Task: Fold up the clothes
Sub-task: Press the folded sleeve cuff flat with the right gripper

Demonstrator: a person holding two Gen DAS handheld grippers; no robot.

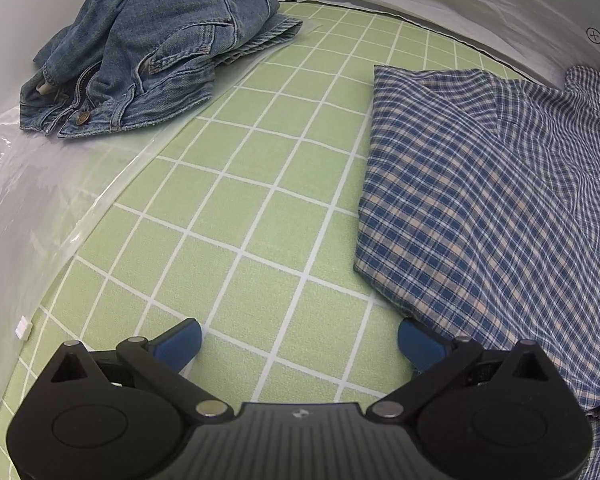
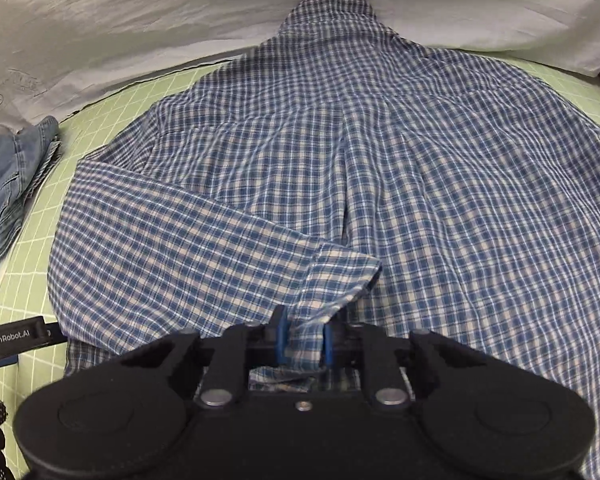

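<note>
A blue and white plaid shirt (image 2: 400, 160) lies spread back-up on the green grid mat (image 2: 32, 240), collar at the far side. Its left sleeve is folded across the body, and the cuff (image 2: 336, 280) runs down between the blue pads of my right gripper (image 2: 305, 340), which is shut on it. In the left wrist view the same plaid shirt (image 1: 480, 208) covers the right side, its folded left edge straight. My left gripper (image 1: 300, 344) hovers over the bare green mat (image 1: 240, 220) beside the shirt's lower left corner, jaws wide open with nothing between them.
A crumpled pair of blue jeans (image 1: 140, 48) sits at the far left on a clear plastic sheet (image 1: 28, 200); the jeans (image 2: 12, 184) also show at the left edge of the right wrist view. White cloth (image 2: 140, 20) lies beyond the mat. A small white clip (image 1: 24, 326) marks the mat's left edge.
</note>
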